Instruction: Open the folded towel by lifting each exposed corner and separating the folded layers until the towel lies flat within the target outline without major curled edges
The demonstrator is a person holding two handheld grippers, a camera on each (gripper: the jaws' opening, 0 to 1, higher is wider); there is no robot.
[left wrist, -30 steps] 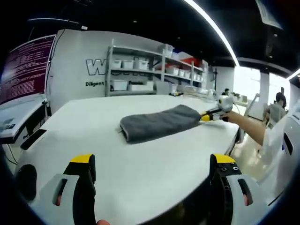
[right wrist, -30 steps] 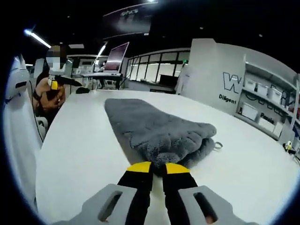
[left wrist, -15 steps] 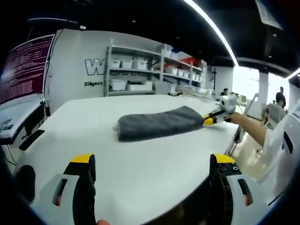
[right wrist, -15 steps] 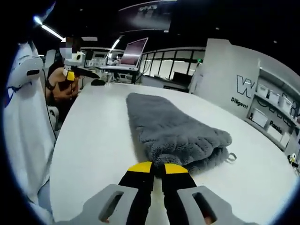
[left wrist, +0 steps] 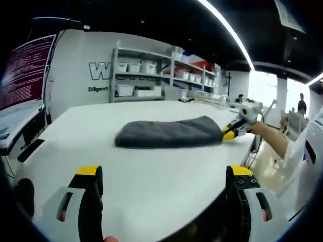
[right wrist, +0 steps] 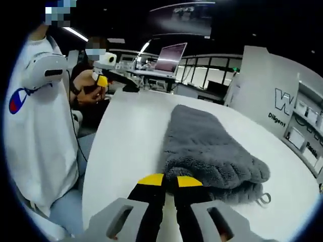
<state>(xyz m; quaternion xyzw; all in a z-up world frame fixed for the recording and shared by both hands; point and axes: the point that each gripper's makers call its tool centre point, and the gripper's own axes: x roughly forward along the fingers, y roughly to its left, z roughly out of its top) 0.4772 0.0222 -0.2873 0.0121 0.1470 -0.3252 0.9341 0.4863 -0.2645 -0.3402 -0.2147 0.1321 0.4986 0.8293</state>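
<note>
Ahead of the left gripper, well beyond its two wide-spread, empty jaws, the folded towel lies as a long grey bundle on the white worktop. At the bundle's right end the right gripper meets the fabric, and in the right gripper view its own jaws stand closed together with their yellow tips pressed into the near edge of the towel, apparently pinching a corner of the plush layers. Judging by how things lie, the task is barely begun: the towel looks doubled over on itself, thick and rounded at the near end, with a small hanging loop poking out at the lower right; no layer looks separated yet, and I cannot make out any target outline on the worktop. What remains is to lift this corner, peel the layers apart and spread them flat. Around the scene, a shelving rack with white bins stands against the far wall past the towel, and a screen glows at far left. Nothing sits on the worktop close to the towel, so unfolding room seems ample on both sides.
</note>
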